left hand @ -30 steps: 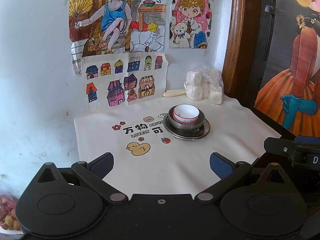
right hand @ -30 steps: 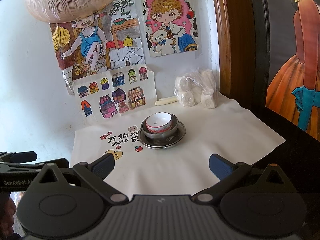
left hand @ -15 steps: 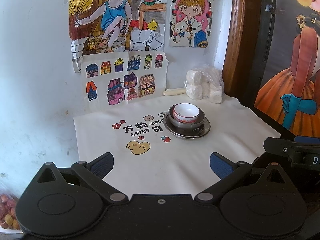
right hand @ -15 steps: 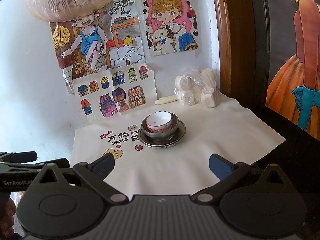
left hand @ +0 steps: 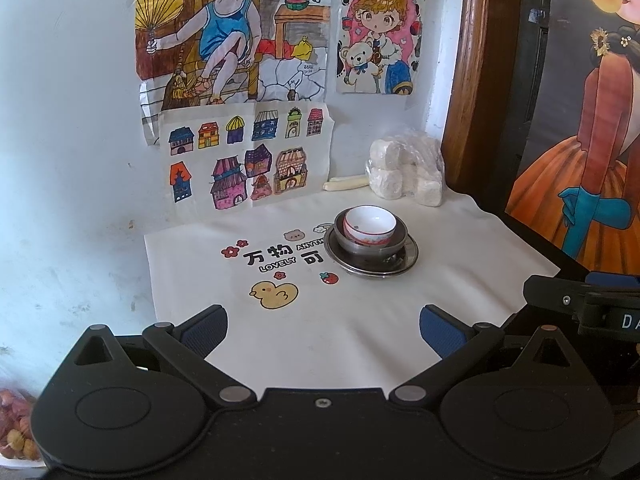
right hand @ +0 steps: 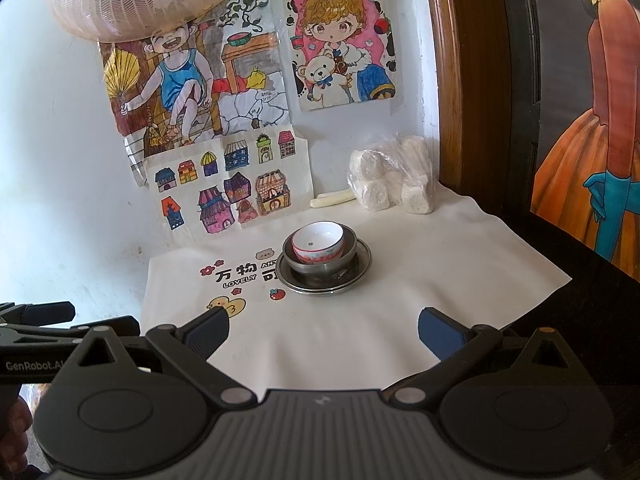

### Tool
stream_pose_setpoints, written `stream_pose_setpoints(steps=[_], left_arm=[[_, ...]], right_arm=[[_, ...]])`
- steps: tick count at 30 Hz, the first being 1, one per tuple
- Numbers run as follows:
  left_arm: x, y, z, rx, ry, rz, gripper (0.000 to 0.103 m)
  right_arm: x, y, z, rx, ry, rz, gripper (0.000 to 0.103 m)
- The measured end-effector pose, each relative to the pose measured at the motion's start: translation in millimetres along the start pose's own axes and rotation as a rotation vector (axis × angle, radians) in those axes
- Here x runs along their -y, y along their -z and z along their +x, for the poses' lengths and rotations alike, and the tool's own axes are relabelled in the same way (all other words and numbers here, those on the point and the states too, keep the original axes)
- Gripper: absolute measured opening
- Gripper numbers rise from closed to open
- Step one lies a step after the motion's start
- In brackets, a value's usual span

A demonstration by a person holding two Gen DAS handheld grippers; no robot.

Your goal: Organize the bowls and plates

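A white ceramic bowl with a red pattern (left hand: 370, 225) (right hand: 318, 241) sits inside a steel bowl (left hand: 370, 245) (right hand: 320, 262), which sits on a steel plate (left hand: 404, 262) (right hand: 356, 270). The stack stands on a cream printed cloth (left hand: 320, 320) (right hand: 400, 280). My left gripper (left hand: 324, 330) is open and empty, hovering over the cloth's near edge, well short of the stack. My right gripper (right hand: 323, 330) is open and empty, also back from the stack. The left gripper's body shows at the left edge of the right wrist view (right hand: 36, 316).
A clear bag of white rolls (left hand: 408, 174) (right hand: 392, 178) and a pale stick (left hand: 346, 182) lie at the back by the wall. Drawings hang on the wall (left hand: 60, 120). A wooden frame (left hand: 464, 80) stands right. The dark table (right hand: 580, 300) extends right.
Both grippers stay almost still and open; the views shift only slightly. The stack has not moved.
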State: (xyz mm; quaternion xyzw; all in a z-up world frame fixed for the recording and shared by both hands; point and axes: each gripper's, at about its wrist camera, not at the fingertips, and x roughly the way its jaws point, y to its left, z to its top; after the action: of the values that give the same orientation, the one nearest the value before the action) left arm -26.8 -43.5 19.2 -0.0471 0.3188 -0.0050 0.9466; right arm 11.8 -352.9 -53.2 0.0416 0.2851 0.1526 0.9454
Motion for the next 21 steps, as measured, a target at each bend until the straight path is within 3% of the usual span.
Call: stream_pose_setpoints(steps=[21], left_arm=[[-1.9, -0.4, 2.4, -0.013, 0.014, -0.017, 0.102]], right_arm=[[1.3, 2.5, 2.5, -0.008, -0.003, -0.003, 0.103]])
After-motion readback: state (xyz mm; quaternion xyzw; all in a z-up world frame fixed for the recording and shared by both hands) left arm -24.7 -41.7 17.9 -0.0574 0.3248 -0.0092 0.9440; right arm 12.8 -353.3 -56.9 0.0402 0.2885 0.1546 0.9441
